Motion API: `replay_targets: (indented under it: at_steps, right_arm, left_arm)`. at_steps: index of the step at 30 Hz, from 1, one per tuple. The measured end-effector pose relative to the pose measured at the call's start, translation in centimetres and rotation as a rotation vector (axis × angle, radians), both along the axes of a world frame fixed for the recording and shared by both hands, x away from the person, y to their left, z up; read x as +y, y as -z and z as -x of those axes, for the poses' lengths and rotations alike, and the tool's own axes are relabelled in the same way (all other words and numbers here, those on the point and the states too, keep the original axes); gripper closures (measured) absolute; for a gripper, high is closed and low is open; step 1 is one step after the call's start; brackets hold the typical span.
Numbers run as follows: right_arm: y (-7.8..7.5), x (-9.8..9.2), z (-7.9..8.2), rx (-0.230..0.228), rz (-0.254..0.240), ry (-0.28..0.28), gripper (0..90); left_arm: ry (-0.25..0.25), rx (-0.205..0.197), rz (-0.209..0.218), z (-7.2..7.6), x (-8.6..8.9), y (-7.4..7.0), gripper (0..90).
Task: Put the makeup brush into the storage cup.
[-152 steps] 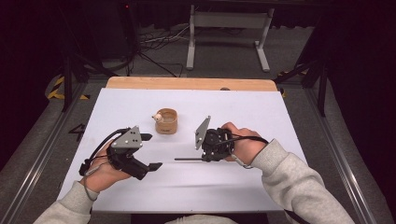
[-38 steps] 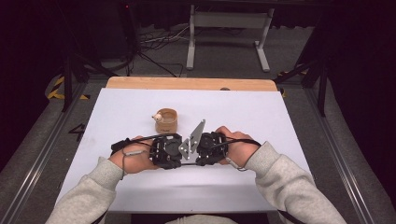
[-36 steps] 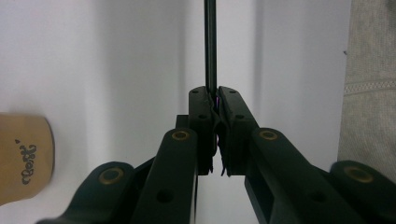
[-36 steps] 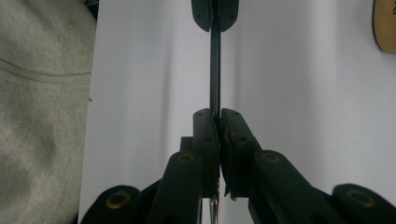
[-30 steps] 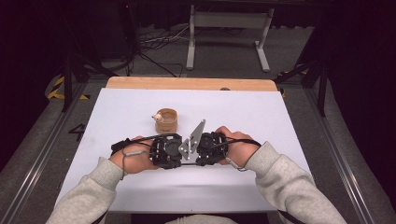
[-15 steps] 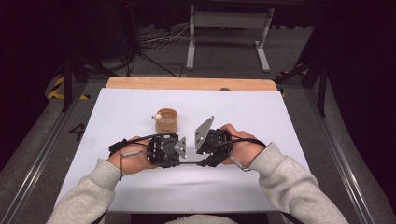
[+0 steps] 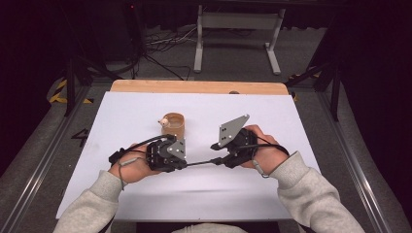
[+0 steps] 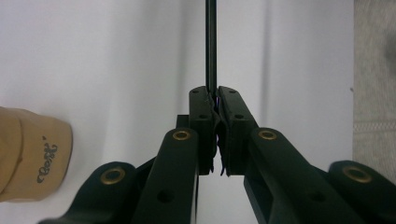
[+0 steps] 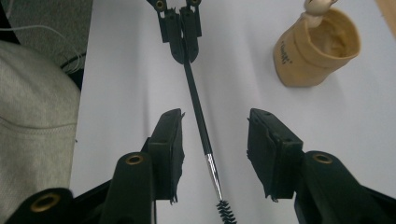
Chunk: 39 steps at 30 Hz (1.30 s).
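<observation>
I have the left gripper point(image 7: 184, 164) clamped tight on the thin black handle of a small brush point(image 9: 198, 109), which runs level above the white table point(image 7: 291, 116) toward my right gripper point(image 9: 214, 154). The right jaws have just been opening and stand moderately wide on either side of the brush's metal collar, touching neither it nor the bristle tip point(image 9: 226, 211). In the left gripper view the handle point(image 8: 211, 42) runs straight out from between the shut pads. A tan pouch point(image 7: 174, 125) stands open on the table just beyond the left gripper.
</observation>
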State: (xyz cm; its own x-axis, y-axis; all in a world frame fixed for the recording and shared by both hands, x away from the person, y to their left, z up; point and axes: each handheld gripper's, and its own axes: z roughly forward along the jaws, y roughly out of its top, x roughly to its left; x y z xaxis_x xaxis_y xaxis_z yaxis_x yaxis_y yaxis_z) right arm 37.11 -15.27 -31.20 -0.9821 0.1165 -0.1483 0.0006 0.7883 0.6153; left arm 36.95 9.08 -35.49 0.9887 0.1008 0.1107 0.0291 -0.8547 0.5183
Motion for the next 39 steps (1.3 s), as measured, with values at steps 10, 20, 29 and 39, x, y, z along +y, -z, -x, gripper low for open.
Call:
replay_targets:
  at_steps: [10,20,29,39]
  right_arm:
    - [-1.6,-1.6,0.5,-0.037,-0.106,0.029,56.3]
    - [-2.2,-2.8,1.1,-0.060,-0.189,0.048,55.9]
    - [-2.0,-4.2,1.4,-0.061,-0.259,0.067,53.5]
    - [-1.7,-5.4,1.8,-0.086,-0.358,0.080,48.9]
  left_arm:
    - [-0.047,0.007,0.145,0.0,1.1,1.0,85.5]
    - [-0.088,0.023,0.307,-0.1,2.0,1.9,85.6]
    - [-0.094,0.042,0.494,0.0,2.8,2.7,85.5]
    - [-0.135,0.040,0.613,0.0,3.1,3.6,85.5]
